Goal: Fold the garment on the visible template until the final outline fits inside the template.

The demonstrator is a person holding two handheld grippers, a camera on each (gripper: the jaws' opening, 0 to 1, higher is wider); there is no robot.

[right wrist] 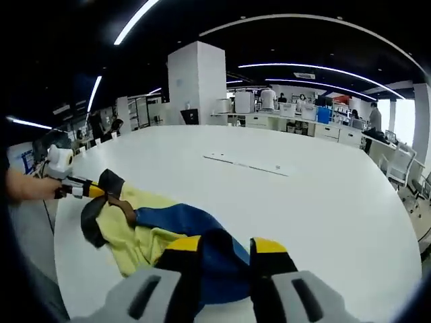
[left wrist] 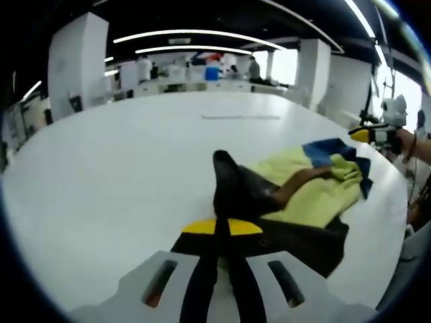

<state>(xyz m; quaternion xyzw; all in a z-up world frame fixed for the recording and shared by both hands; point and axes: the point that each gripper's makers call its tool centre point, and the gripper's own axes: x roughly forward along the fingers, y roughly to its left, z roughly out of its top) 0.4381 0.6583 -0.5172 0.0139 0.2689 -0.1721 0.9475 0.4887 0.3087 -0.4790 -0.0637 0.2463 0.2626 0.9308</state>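
garment (left wrist: pixel 306 195) partly behind jaws; background people blurred

A large open-plan office or lab floor: a broad white table (right wrist: pixel 269 202) in the foreground, white square pillars (right wrist: pixel 196 84), a dark ceiling with long curved light strips (left wrist: pixel 195 33), and rows of white desks (right wrist: pixel 303 128) where people stand at work. Bright windows (left wrist: pixel 404 94) appear to line one side.

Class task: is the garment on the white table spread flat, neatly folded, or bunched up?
Bunched up. The garment lies crumpled on the table, each end pinched in a claw: left claw, right claw.
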